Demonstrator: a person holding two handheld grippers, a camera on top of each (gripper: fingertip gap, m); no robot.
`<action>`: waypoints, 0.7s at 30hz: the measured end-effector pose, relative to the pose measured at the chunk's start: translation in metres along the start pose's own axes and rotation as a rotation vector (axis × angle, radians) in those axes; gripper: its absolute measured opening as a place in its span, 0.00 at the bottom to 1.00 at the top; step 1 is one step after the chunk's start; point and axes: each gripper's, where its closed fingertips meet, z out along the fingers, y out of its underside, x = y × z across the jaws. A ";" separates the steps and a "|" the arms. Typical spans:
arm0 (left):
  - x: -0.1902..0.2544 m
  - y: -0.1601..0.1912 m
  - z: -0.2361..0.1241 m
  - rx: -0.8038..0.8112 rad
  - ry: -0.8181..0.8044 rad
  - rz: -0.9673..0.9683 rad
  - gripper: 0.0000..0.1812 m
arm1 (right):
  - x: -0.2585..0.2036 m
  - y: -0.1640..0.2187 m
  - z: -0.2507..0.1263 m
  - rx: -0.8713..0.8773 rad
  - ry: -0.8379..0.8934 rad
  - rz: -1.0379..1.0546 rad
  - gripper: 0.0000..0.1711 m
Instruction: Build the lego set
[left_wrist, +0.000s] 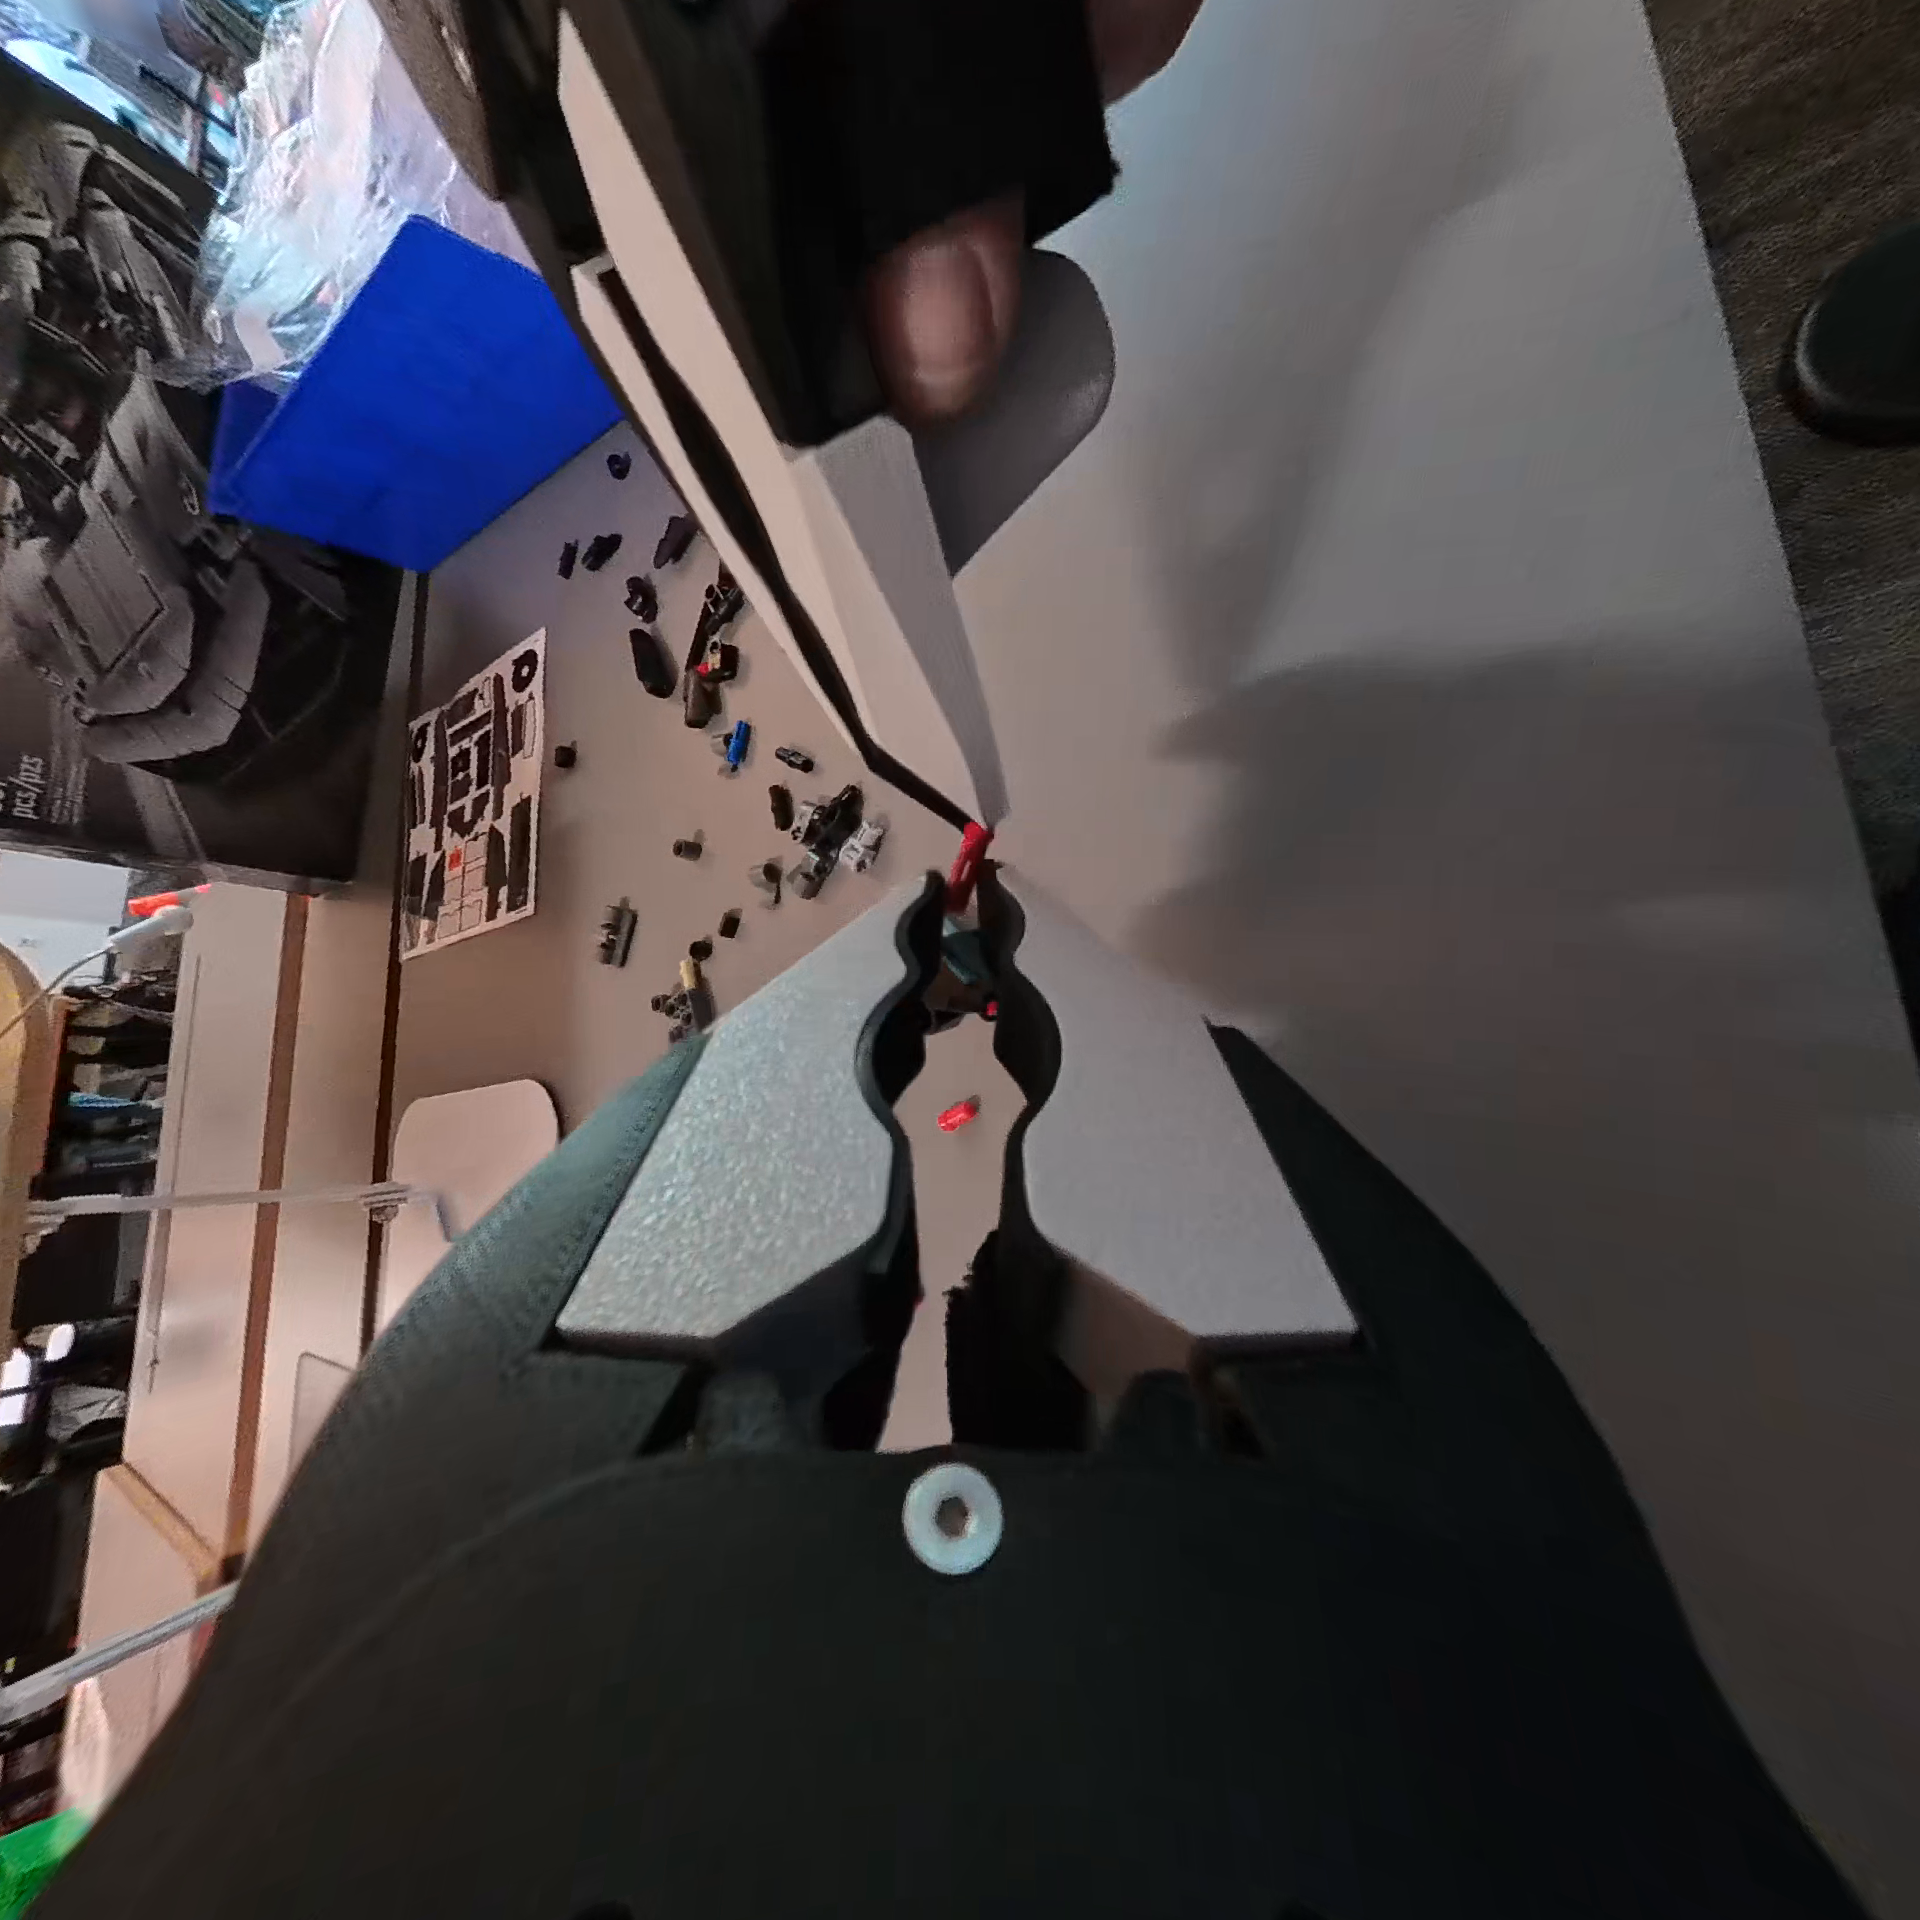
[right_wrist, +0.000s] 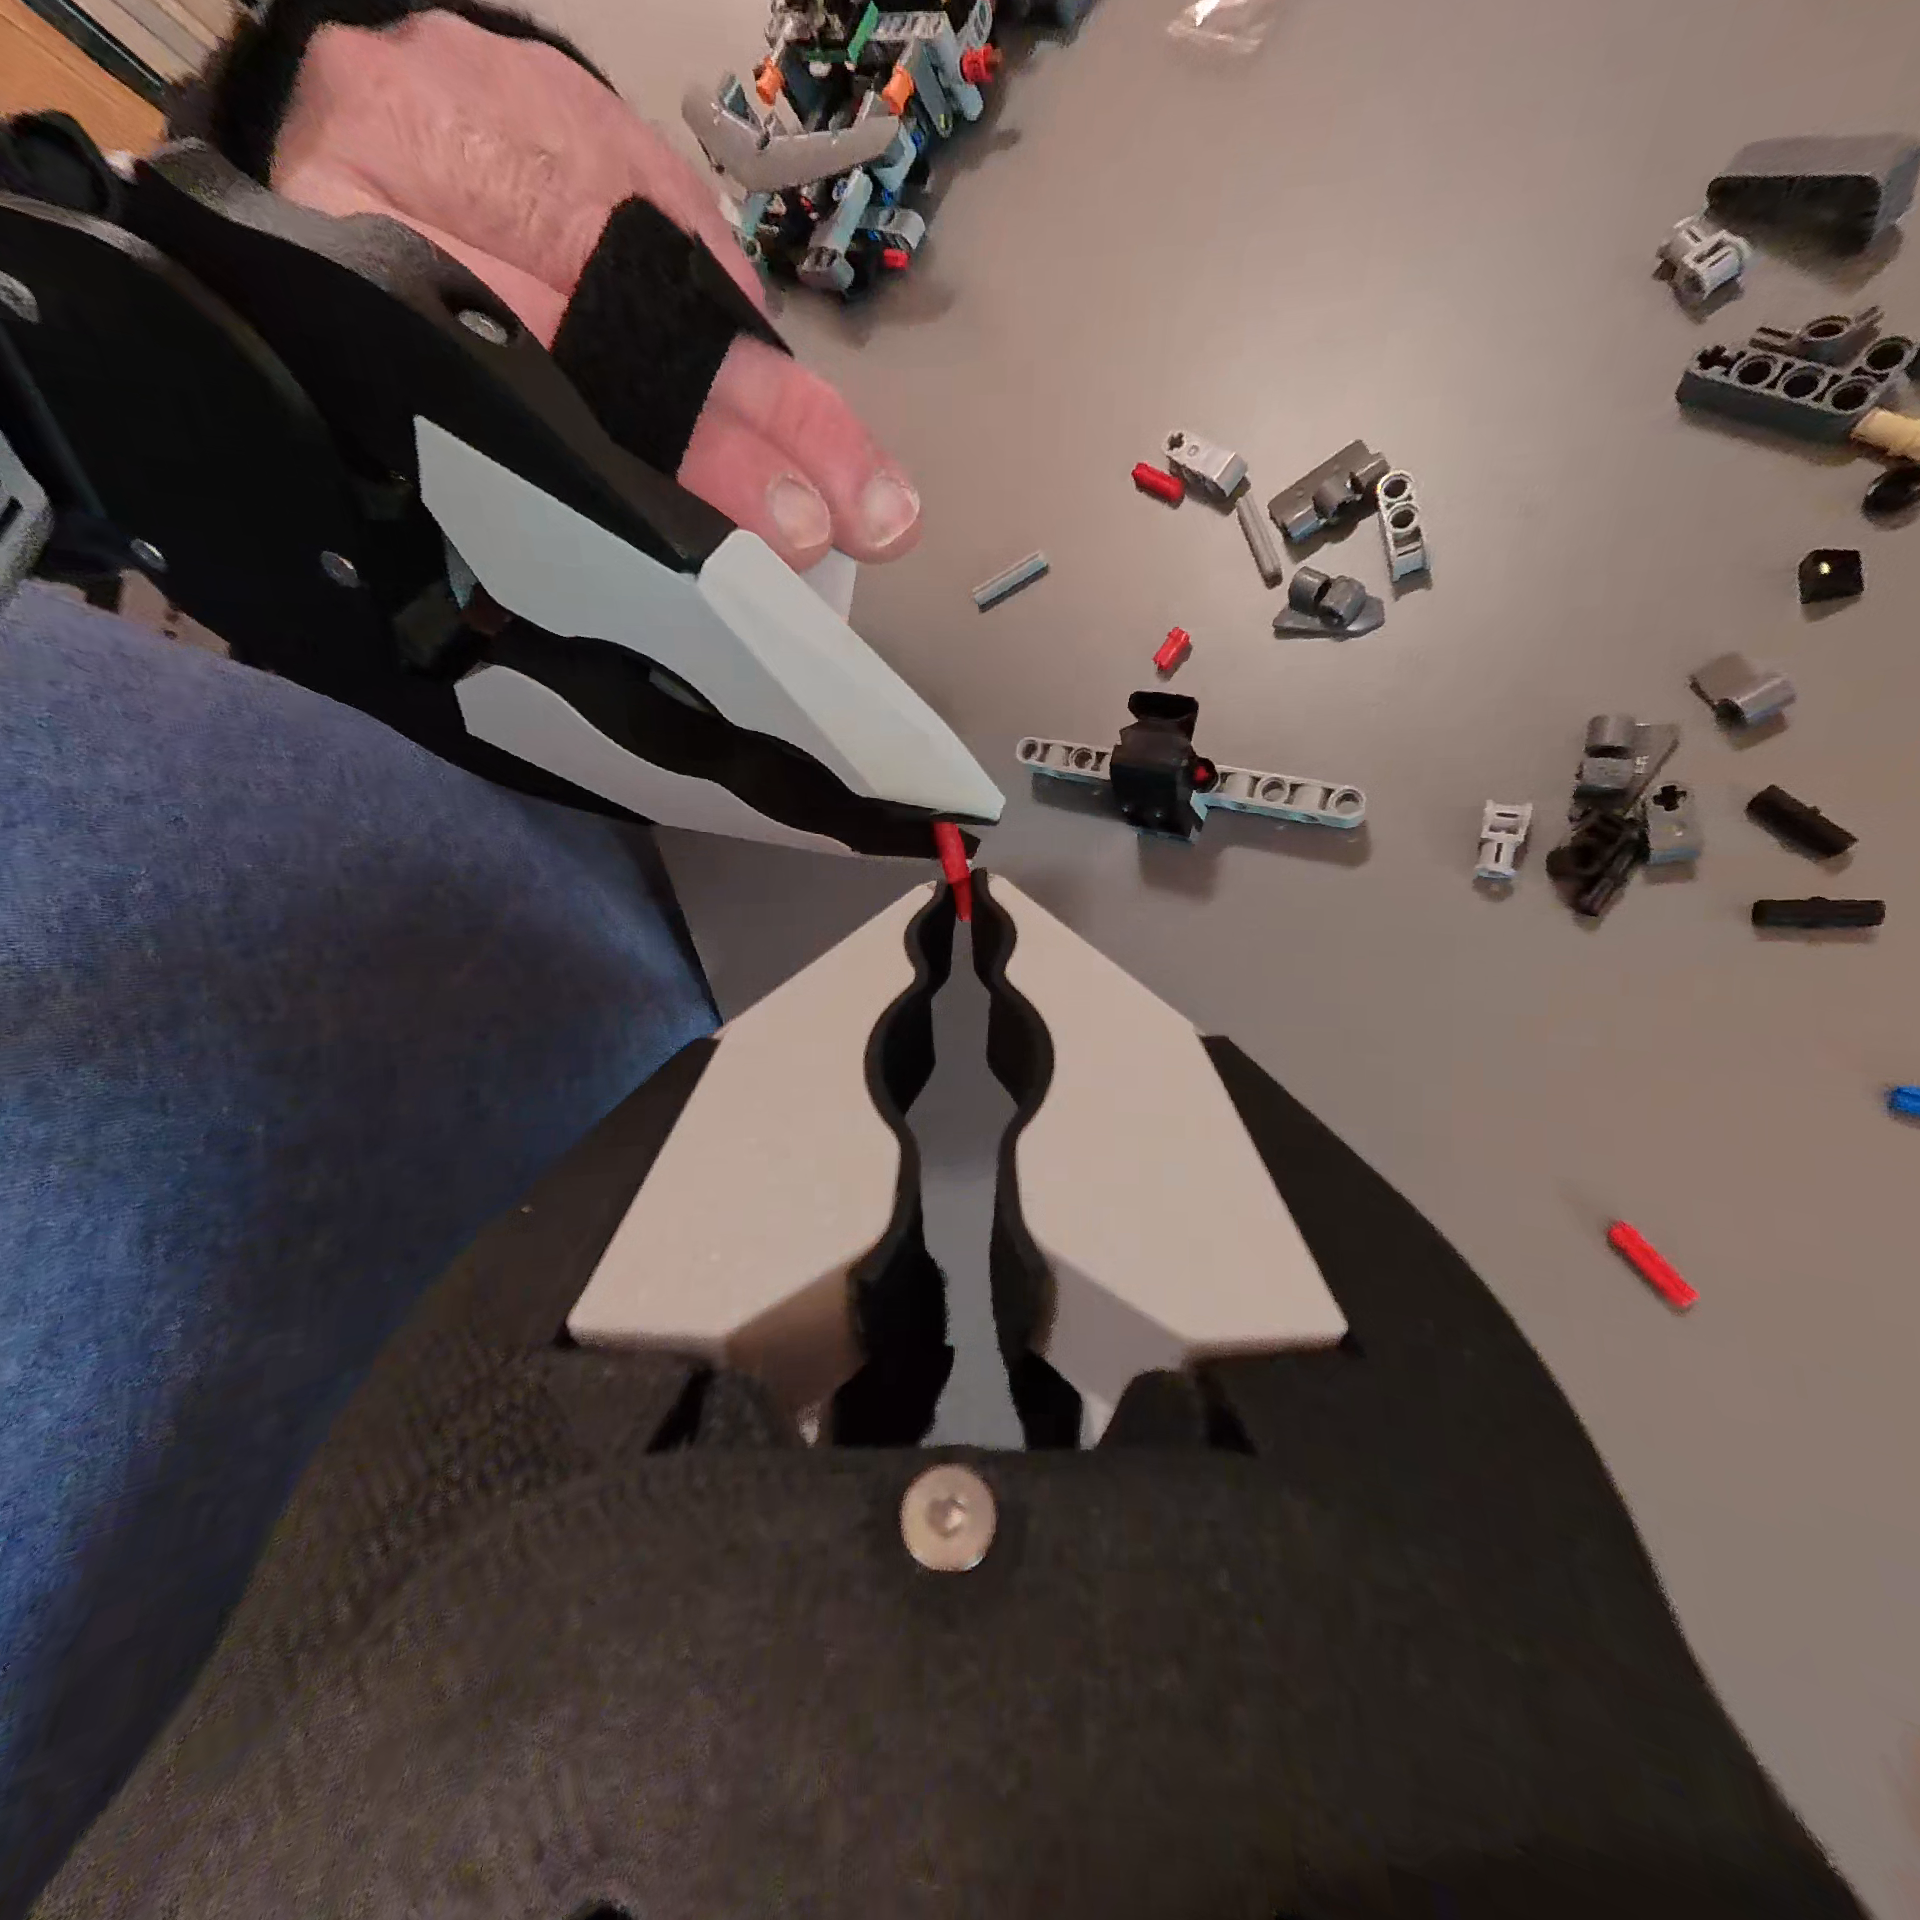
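A small red pin (right_wrist: 952, 868) is pinched at both ends, in the air above the grey table (right_wrist: 1351, 1143). My right gripper (right_wrist: 956, 896) is shut on its near end. My left gripper (right_wrist: 961, 826) comes in from the left and is shut on its far end. In the left wrist view the red pin (left_wrist: 972, 857) sits between my left gripper (left_wrist: 961, 896) and the right gripper (left_wrist: 982, 826) coming from above. A grey beam with a black block on it (right_wrist: 1283, 798) lies on the table just beyond. A partly built model (right_wrist: 852, 135) stands at the back.
Loose grey and black parts (right_wrist: 1340, 499) and red pins (right_wrist: 1171, 649) lie scattered to the right, with a red axle (right_wrist: 1652, 1262) nearer. A blue bin (left_wrist: 416, 405), the set's box (left_wrist: 156, 540) and a sticker sheet (left_wrist: 473, 800) sit at the table's far side. A blue-clad leg (right_wrist: 260, 1039) is at left. Left and right tips are no more than a few centimetres apart. From either gripper's tips it is about 25 centimeters to the partly built model (right_wrist: 852, 135).
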 end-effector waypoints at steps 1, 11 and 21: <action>-0.001 0.000 -0.001 0.007 -0.001 -0.019 0.02 | 0.000 -0.003 -0.002 0.023 -0.008 0.007 0.00; -0.020 -0.017 -0.013 0.254 0.061 -0.444 0.01 | -0.007 -0.027 -0.031 0.367 -0.165 0.043 0.07; -0.011 -0.023 -0.007 0.258 0.086 -0.405 0.01 | -0.008 -0.024 -0.023 0.390 -0.215 0.111 0.03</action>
